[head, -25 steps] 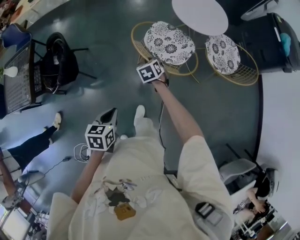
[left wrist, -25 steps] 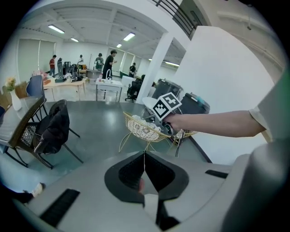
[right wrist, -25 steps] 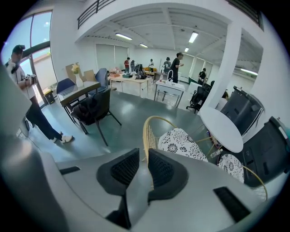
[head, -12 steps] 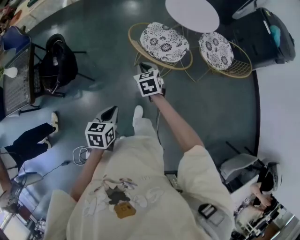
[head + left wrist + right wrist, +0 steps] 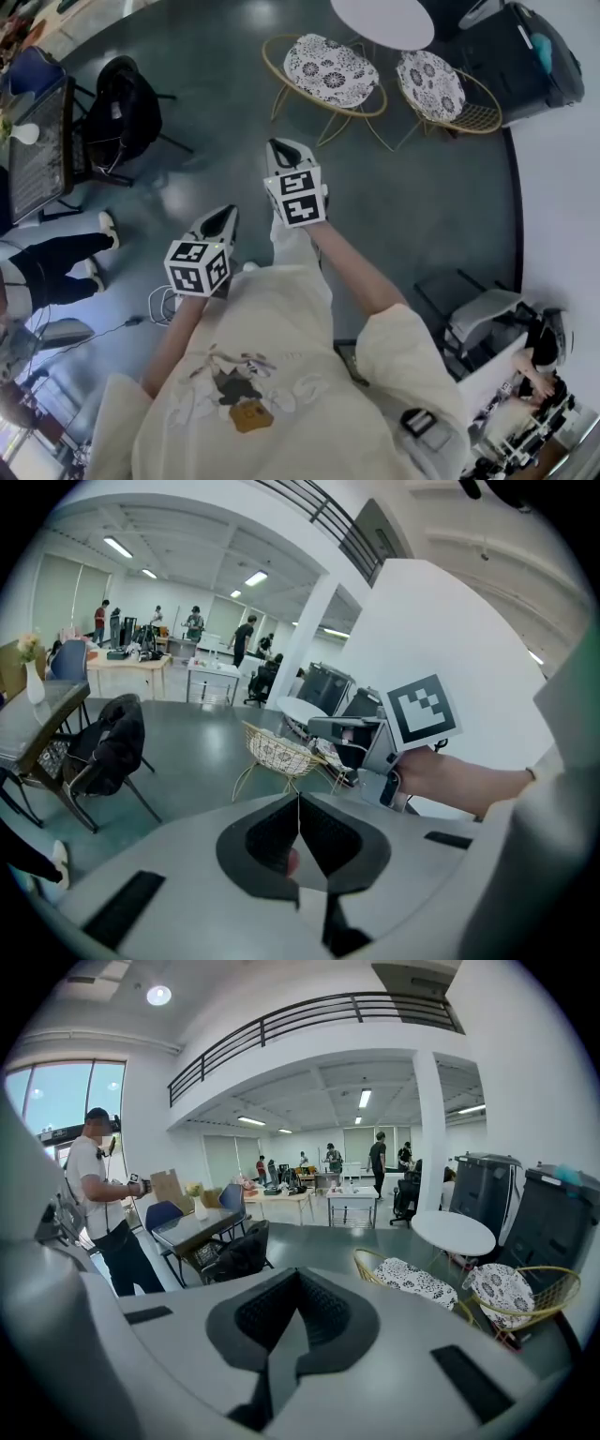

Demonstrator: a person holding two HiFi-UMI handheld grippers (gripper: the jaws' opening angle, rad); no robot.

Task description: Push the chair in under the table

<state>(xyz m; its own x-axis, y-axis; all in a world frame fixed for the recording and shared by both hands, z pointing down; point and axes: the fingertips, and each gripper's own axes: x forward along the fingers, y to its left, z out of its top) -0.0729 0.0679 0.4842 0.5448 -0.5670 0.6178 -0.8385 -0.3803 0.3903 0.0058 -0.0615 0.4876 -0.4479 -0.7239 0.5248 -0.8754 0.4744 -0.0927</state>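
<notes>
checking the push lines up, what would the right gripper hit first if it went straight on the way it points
Most likely bare floor, just left of the near chair. The right gripper, jaws shut and empty, points down past it; depth is unclear.

The hall was bright and evenly lit by ceiling strip lights (image 5: pixel 117 547), with daylight added from a tall window (image 5: pixel 47 1101) at the left of the right gripper view. The dark, glossy floor (image 5: pixel 216 56) carried pale patches of glare in the head view. All three views bent strongly toward their edges, and both gripper views had black corners. The left tool (image 5: pixel 298 799), close to its lens, looked soft.
</notes>
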